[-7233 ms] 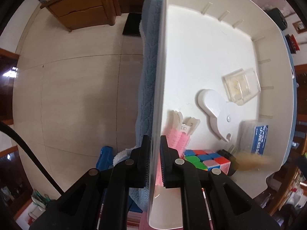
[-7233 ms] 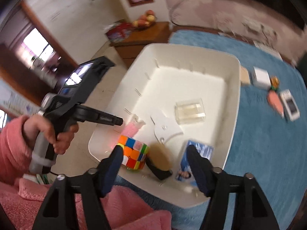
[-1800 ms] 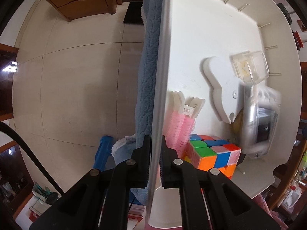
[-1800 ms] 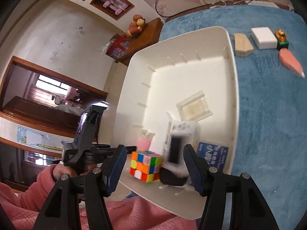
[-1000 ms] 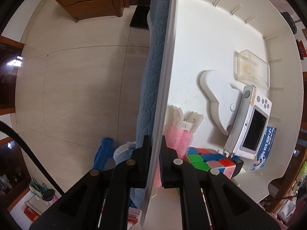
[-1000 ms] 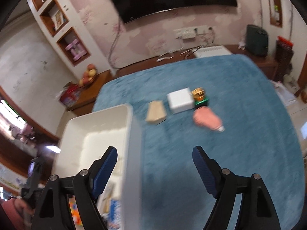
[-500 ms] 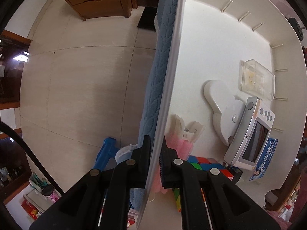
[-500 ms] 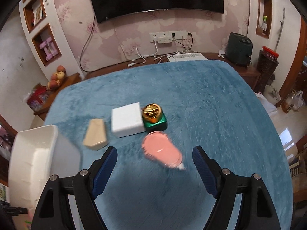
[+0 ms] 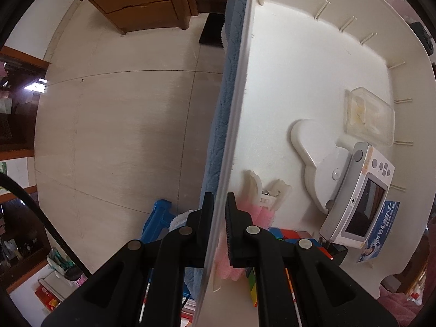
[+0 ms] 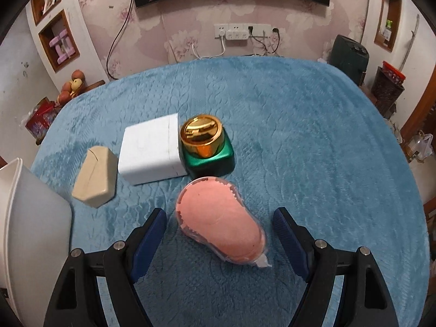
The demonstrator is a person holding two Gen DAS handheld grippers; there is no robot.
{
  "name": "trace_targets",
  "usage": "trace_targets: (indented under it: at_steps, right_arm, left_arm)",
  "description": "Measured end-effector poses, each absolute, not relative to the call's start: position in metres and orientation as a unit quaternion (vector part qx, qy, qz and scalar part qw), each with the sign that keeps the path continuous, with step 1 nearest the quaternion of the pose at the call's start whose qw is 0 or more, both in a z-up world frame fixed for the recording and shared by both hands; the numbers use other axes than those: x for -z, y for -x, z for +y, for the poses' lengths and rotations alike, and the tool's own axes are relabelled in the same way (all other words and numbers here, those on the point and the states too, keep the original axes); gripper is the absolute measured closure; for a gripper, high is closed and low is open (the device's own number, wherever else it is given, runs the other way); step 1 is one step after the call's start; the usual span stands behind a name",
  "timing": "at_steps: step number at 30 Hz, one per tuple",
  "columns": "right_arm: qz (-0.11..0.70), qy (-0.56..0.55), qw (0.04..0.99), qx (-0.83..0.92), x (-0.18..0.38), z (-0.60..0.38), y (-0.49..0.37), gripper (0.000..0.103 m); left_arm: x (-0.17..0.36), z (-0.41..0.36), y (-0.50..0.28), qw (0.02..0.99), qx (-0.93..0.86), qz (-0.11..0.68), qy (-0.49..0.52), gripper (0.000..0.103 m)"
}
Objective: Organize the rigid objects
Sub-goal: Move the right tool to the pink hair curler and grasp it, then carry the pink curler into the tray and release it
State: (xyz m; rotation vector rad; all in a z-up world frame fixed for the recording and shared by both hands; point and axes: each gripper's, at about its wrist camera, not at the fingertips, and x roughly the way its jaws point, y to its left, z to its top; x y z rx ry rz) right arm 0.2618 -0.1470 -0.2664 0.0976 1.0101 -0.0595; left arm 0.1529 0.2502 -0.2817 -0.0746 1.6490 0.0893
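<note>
My left gripper [image 9: 219, 212] is shut on the rim of the white bin [image 9: 294, 62]. Inside the bin lie a white handheld device with a screen [image 9: 359, 199], a clear plastic box [image 9: 368, 115], a white flat gadget [image 9: 316, 152], a pink clip [image 9: 261, 204], a colour cube [image 9: 288, 235] and a blue card [image 9: 381, 231]. My right gripper [image 10: 220, 229] is open and empty, its fingers either side of a pink wrapped oval [image 10: 218, 218] on the blue cloth. Behind it sit a white box [image 10: 150, 152], a gold-lidded green jar [image 10: 205, 144] and a beige block [image 10: 95, 179].
The bin's corner [image 10: 30, 218] shows at the left of the right wrist view. The blue cloth table [image 10: 313, 150] stretches right and back. In the left wrist view, tiled floor [image 9: 122, 122] and a wooden cabinet [image 9: 141, 2] lie beyond the table edge.
My right gripper let go of the white handheld device in the bin, swung away to the table and came down around the pink oval. My left gripper kept its hold on the bin rim.
</note>
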Motion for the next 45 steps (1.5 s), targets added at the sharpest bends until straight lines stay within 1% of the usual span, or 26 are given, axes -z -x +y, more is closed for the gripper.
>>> trace_targets:
  at_steps: [2,3,9,15,20,24,31,35,45]
  right_arm:
    - [0.480,-0.039,0.876,0.028,0.267,-0.146,-0.263,0.024]
    - [0.478,-0.035,0.877,0.028,0.267,-0.145,-0.263,0.027]
    - [0.473,-0.011,0.881,0.014,0.266,-0.143,-0.262,0.041]
    - [0.479,-0.006,0.878,-0.013,0.265,-0.147,-0.255,0.041]
    - [0.499,0.004,0.866,-0.027,0.263,-0.148,-0.238,0.041]
    - [0.526,0.012,0.850,-0.029,0.262,-0.146,-0.222,0.041]
    - [0.597,-0.015,0.802,0.018,0.262,-0.145,-0.197,0.041]
    - [0.631,-0.066,0.772,0.045,0.261,-0.145,-0.186,0.042]
    - [0.670,-0.230,0.702,0.079,0.263,-0.139,-0.124,0.042]
  left_arm:
    - [0.283,0.251,-0.151,0.679,-0.046,0.732,0.035,0.095]
    - [0.282,0.250,-0.151,0.680,-0.050,0.731,0.037,0.095]
    - [0.279,0.248,-0.146,0.683,-0.062,0.727,0.030,0.093]
    - [0.276,0.242,-0.145,0.685,-0.066,0.725,0.021,0.092]
    - [0.276,0.237,-0.148,0.682,-0.063,0.729,0.009,0.092]
    - [0.276,0.230,-0.152,0.677,-0.056,0.734,-0.007,0.092]
    - [0.278,0.222,-0.156,0.673,-0.044,0.738,-0.024,0.092]
    - [0.278,0.217,-0.155,0.673,-0.030,0.738,-0.039,0.092]
    - [0.274,0.209,-0.149,0.671,-0.003,0.740,-0.046,0.092]
